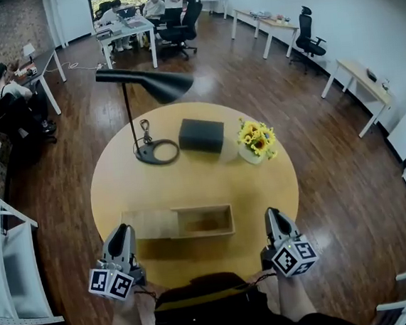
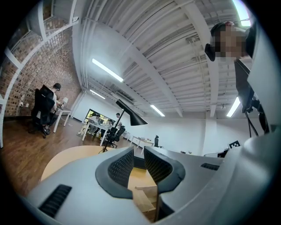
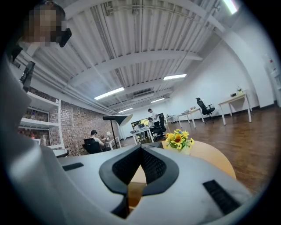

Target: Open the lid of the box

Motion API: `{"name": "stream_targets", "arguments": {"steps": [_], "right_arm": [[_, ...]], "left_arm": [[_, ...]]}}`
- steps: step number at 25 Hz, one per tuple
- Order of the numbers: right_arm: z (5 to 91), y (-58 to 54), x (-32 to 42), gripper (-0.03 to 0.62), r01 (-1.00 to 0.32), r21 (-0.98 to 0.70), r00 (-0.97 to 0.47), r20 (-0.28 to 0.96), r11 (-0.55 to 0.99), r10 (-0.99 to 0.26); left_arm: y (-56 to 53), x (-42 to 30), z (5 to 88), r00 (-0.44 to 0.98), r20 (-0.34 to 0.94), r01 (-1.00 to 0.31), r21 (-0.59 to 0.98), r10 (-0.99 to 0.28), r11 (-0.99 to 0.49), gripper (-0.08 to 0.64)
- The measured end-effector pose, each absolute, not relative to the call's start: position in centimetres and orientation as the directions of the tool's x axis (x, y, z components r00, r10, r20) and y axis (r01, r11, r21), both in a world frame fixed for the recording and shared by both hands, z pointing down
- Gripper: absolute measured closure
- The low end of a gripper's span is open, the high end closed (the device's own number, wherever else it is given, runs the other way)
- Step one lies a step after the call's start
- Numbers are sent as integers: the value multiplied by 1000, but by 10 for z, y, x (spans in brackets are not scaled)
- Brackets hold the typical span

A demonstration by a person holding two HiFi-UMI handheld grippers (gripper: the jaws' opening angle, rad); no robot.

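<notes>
A shallow wooden box [image 1: 205, 230] lies near the table's front edge. Its flat lid [image 1: 147, 224] is slid out to the left, so the inside shows. My left gripper [image 1: 122, 232] hovers just in front of the lid's left end, tilted upward. In the left gripper view its jaws [image 2: 138, 154] stand slightly apart with nothing between them, and the box [image 2: 147, 200] shows below. My right gripper [image 1: 272, 214] sits to the right of the box, apart from it. Its jaws [image 3: 140, 150] are shut and empty.
On the round wooden table [image 1: 119, 180] stand a black desk lamp [image 1: 145, 85], a dark rectangular box [image 1: 201, 135] and a pot of yellow flowers [image 1: 256, 140]. Desks, office chairs and seated people fill the far room. White chairs [image 1: 7, 284] stand at my left.
</notes>
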State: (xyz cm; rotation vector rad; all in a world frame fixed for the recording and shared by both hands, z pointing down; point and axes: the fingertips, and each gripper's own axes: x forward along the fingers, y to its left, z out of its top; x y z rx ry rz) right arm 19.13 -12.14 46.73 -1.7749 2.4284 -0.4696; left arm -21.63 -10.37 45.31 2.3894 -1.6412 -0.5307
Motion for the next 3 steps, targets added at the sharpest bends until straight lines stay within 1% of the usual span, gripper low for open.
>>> {"name": "stream_targets", "arguments": {"steps": [3], "right_arm": [[466, -120, 191, 592, -913, -300, -322, 108, 278, -941]], "left_arm": [[-103, -215, 454, 324, -180, -857, 360, -929, -369, 492]]}}
